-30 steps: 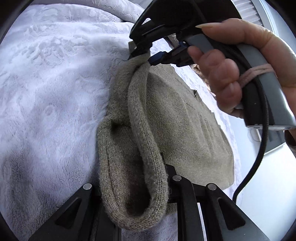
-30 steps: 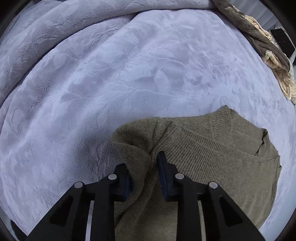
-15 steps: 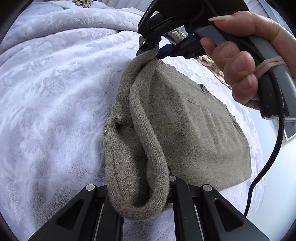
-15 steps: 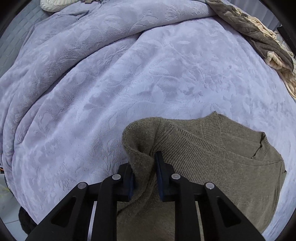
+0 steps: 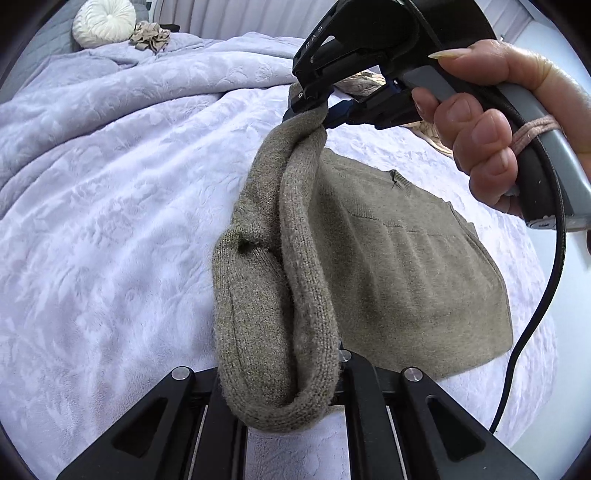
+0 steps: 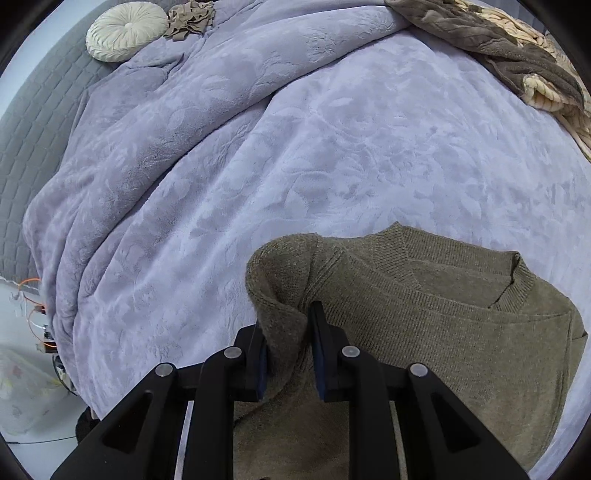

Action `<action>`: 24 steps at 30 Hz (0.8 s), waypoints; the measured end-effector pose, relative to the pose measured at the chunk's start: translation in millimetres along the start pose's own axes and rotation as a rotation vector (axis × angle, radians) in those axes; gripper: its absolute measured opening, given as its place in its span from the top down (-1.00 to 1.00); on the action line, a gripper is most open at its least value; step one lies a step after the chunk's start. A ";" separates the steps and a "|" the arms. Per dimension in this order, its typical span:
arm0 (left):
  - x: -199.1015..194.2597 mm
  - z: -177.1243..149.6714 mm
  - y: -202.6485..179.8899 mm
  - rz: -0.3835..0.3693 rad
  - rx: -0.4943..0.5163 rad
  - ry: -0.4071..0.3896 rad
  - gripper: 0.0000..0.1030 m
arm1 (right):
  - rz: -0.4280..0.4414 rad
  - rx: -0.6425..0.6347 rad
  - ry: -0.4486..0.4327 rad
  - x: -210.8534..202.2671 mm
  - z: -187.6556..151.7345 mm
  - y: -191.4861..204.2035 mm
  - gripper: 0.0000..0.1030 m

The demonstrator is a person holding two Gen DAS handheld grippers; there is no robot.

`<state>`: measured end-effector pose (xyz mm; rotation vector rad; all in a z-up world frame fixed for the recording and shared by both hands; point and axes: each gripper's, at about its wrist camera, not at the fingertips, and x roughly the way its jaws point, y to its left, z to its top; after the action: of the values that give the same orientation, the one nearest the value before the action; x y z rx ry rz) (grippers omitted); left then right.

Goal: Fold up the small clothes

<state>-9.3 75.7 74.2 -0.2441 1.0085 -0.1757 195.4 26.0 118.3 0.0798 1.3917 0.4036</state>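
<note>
Both claws are pinching one edge of the olive knit sweater (image 5: 388, 258), the left claw (image 5: 280, 373) near its hem and the right claw (image 6: 288, 343) by the shoulder, lifting that soft, light, floppy side off the lavender bed blanket (image 6: 332, 147) while the rest is lying flat.

Black tongs (image 6: 288, 354), silver screws, blue pads (image 6: 320, 363)

Bed under a lilac embossed blanket (image 6: 332, 155)

An olive knit sweater (image 6: 461, 332) is lying on the blanket; beyond it, a brown-and-cream chunky throw (image 6: 524, 66) is lying at the far right edge, while a round cream cushion (image 6: 125, 33) and crumpled beige cloth (image 6: 192, 18) are resting far left.
</note>
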 end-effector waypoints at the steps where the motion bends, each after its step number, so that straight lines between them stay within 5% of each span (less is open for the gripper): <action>1: -1.5 1.2 -2.8 0.009 0.006 0.003 0.81 | 0.012 0.008 0.004 -0.7 1.1 -3.0 0.59; 11: -18.3 13.4 -35.9 0.072 0.074 0.016 0.81 | 0.087 0.012 -0.021 -25.3 1.9 -19.2 0.59; 24: -11.2 23.2 -97.0 0.136 0.164 0.042 0.81 | 0.170 0.064 -0.066 -57.6 -8.0 -86.1 0.60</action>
<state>1.5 -11.6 122.5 -0.0221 1.0432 -0.1389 200.4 -74.0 145.9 0.2633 1.3368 0.4934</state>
